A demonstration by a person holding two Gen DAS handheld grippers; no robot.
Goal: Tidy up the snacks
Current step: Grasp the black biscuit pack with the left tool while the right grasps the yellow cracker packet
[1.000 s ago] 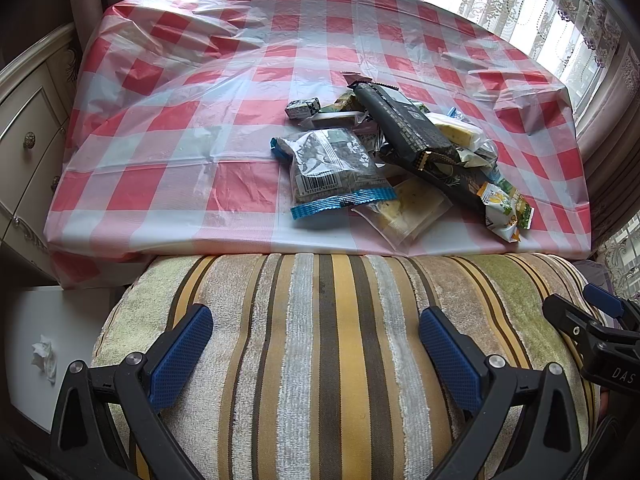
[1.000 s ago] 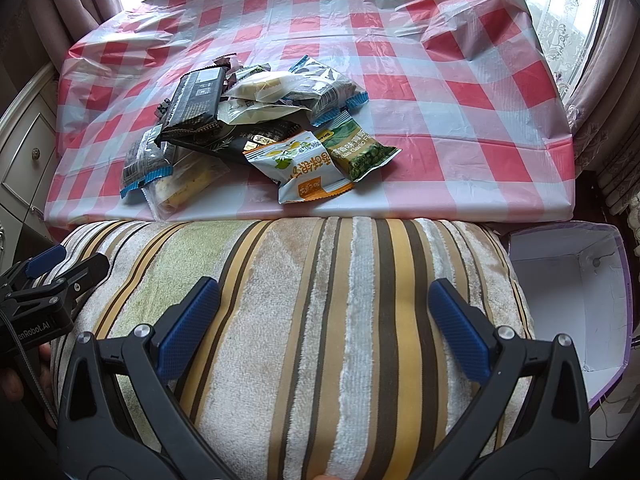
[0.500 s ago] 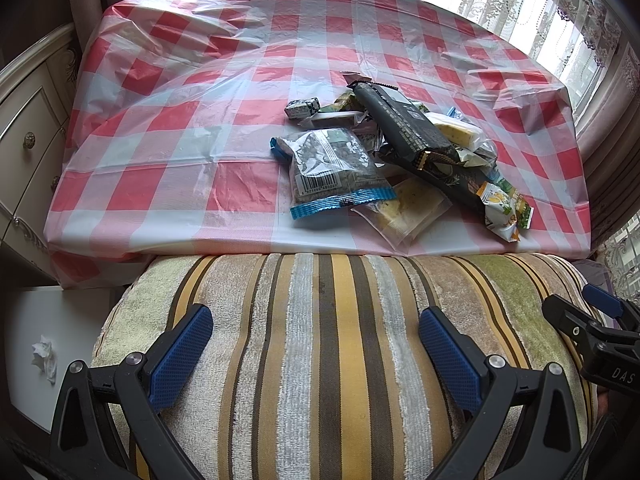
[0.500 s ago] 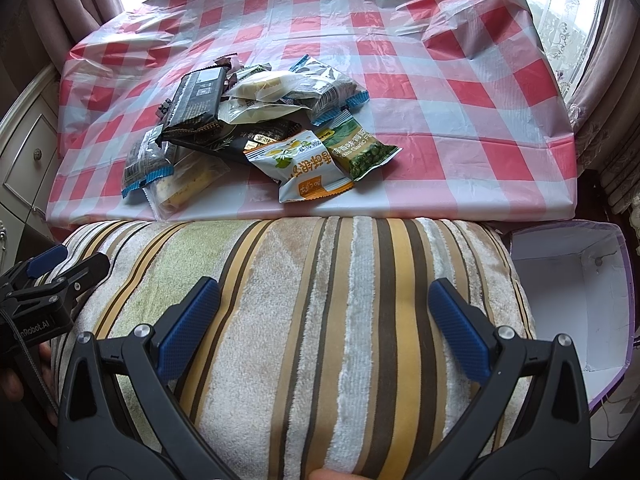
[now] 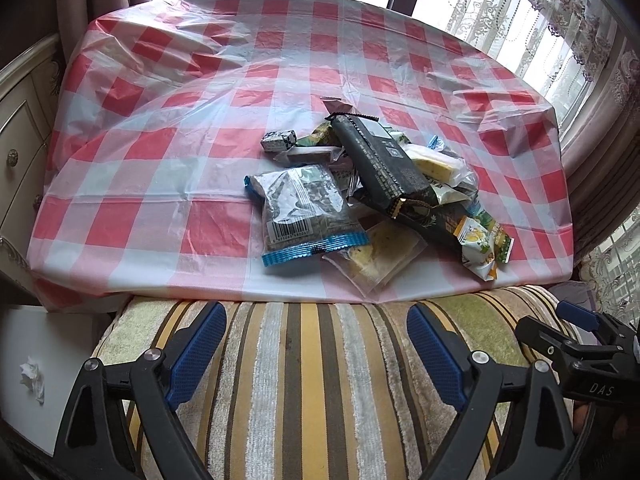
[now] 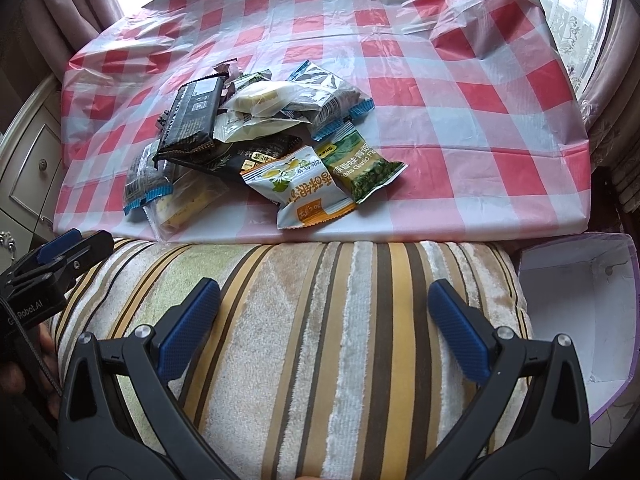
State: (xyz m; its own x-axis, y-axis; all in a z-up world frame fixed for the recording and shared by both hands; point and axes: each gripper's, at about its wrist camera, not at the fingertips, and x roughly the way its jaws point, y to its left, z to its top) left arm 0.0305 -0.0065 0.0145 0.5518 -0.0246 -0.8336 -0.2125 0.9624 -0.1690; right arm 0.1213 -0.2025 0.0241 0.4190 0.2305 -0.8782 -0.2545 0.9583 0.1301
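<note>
Blue-padded left tool point(image 5: 316, 350) is closing slightly, empty; right tool point(image 6: 324, 326) unchanged, wide, empty; snacks point(image 5: 360, 196) unmoved.

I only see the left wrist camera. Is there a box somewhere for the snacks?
Observer: Yes. An open white box sits just right of the striped cushion, below the table edge.
Operator: What's next to the yellow packet?
Observer: A green pea packet lies touching its right side.
Operator: Is the right gripper holding anything?
Observer: No. Its jaws stand open over the cushion with nothing between them.
</note>
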